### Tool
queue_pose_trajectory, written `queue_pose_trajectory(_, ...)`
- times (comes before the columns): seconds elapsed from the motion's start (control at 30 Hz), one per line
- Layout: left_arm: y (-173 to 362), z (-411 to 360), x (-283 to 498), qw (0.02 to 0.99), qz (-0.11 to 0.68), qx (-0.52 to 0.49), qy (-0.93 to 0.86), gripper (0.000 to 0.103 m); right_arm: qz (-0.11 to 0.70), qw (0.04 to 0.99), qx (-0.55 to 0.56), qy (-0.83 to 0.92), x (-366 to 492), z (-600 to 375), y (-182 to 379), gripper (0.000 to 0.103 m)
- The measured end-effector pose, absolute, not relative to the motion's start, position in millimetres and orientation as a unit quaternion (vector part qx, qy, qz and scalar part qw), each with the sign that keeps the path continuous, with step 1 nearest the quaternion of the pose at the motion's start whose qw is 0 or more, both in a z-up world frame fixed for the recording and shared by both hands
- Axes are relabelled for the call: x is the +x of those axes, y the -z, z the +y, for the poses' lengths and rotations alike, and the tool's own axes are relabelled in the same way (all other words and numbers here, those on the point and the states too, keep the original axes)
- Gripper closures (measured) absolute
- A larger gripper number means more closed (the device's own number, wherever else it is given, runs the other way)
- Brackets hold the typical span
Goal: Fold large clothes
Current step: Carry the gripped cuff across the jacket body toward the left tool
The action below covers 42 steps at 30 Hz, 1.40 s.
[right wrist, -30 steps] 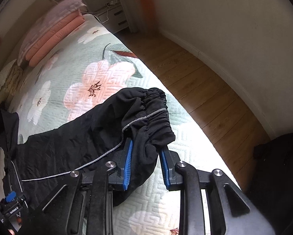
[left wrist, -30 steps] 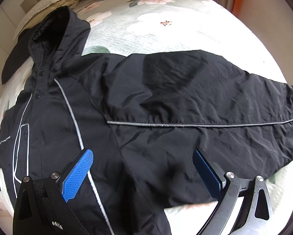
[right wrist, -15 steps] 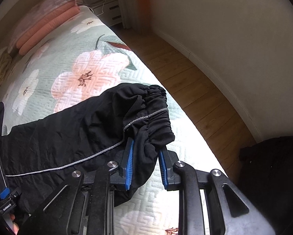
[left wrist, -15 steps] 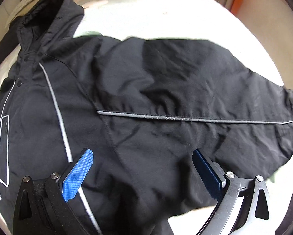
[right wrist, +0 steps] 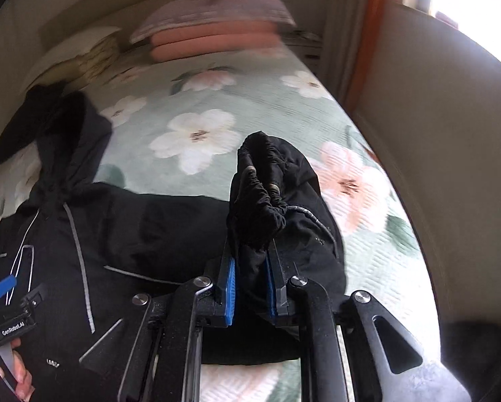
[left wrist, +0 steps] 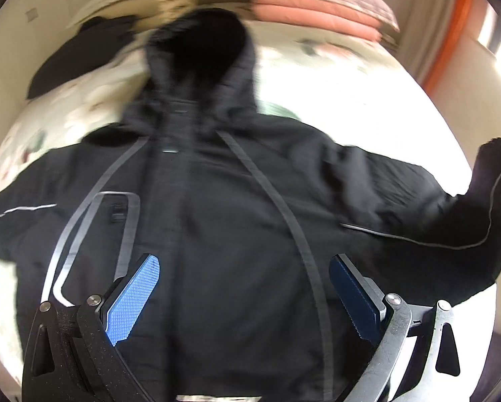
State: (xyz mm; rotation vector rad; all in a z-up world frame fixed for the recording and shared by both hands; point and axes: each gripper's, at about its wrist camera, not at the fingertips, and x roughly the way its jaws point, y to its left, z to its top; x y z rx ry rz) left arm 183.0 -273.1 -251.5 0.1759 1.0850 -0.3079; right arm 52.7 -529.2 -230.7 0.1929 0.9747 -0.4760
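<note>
since a second ago the left gripper (left wrist: 243,298) has swung from above the sleeve to above the chest of the black jacket (left wrist: 223,221), so the hood (left wrist: 200,53) now sits straight ahead, and the right gripper (right wrist: 250,288) has lifted the cuff (right wrist: 260,194) up off the quilt and carried it inward. the left view is smeared with motion blur. its two blue textured pads are spread wide and hold nothing, with the jacket front below and between them. the jacket lies front-up on the bed (right wrist: 216,107), a thin, crinkled, slightly shiny shell with narrow grey reflective piping running down from the collar, a piped rectangular pocket outline on one chest panel, and a piped seam along the sleeve (left wrist: 418,221). the right gripper's blue pads are nearly together, pinching the sleeve end; the gathered elastic cuff bunches upright above the fingers in tight ruffled folds, and the sleeve behind it arches up from the quilt. the bedcover is pale green, quilted in fine ridges, printed with large white and pink flowers. flat pink cushions (right wrist: 213,40) are stacked at the head of the bed, and another dark garment (left wrist: 82,50) lies beside the hood.
</note>
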Motion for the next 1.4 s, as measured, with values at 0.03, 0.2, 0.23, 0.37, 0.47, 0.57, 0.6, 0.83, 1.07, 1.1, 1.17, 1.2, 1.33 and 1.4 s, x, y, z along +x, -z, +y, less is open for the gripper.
queue_pose_trajectory(0.03,248.7,-262.2,187.7,0.845,0.511,0.079,0.139,0.001,0.469,0.854,0.078,0.212,66.1,-506.3,235.6,0.085)
queue_pose_trajectory(0.2,246.8,-202.8,201.5,0.854,0.503,0.084,0.108,0.002,0.484,0.860,0.028,0.161,118.2,-397.7,260.2,0.086)
queue_pose_trajectory(0.23,248.6,-193.3,204.1,0.854,0.503,0.085,0.102,0.002,0.487,0.860,0.023,0.149,126.5,-378.5,266.7,0.086)
queue_pose_trajectory(0.37,257.9,-155.4,210.6,0.852,0.512,0.078,0.079,0.002,0.513,0.850,0.015,0.117,152.0,-329.9,303.1,0.086)
queue_pose_trajectory(0.47,264.5,-132.4,212.6,0.850,0.519,0.069,0.062,0.002,0.533,0.840,0.005,0.100,164.2,-303.1,332.3,0.086)
queue_pose_trajectory(0.57,271.9,-119.3,214.1,0.846,0.526,0.064,0.054,0.002,0.561,0.823,0.001,0.085,166.9,-287.2,363.5,0.082)
queue_pose_trajectory(0.6,272.6,-115.8,213.0,0.846,0.527,0.063,0.053,0.002,0.575,0.815,0.005,0.079,165.8,-285.6,375.4,0.074)
queue_pose_trajectory(0.83,275.2,-119.6,216.8,0.843,0.530,0.059,0.067,0.002,0.584,0.810,0.054,0.013,148.7,-287.6,372.6,0.034)
queue_pose_trajectory(1.07,272.9,-165.0,217.6,0.833,0.530,0.037,0.151,0.002,0.548,0.833,0.073,0.036,95.2,-331.7,304.4,0.034)
queue_pose_trajectory(1.1,275.9,-177.7,215.6,0.829,0.530,0.032,0.176,0.002,0.542,0.836,0.069,0.057,88.7,-344.7,298.0,0.034)
queue_pose_trajectory(1.17,284.1,-200.9,218.4,0.816,0.539,0.032,0.208,0.002,0.534,0.837,0.065,0.102,83.8,-372.8,292.7,0.034)
queue_pose_trajectory(1.2,292.2,-217.1,220.6,0.803,0.549,0.037,0.229,0.002,0.538,0.832,0.065,0.120,85.5,-386.0,296.7,0.034)
queue_pose_trajectory(1.33,327.7,-258.0,227.6,0.759,0.588,0.030,0.278,0.005,0.567,0.803,0.116,0.145,89.6,-440.3,339.8,0.049)
queue_pose_trajectory(1.4,342.3,-268.1,229.4,0.739,0.607,0.024,0.290,0.011,0.584,0.786,0.142,0.148,91.3,-456.6,366.7,0.050)
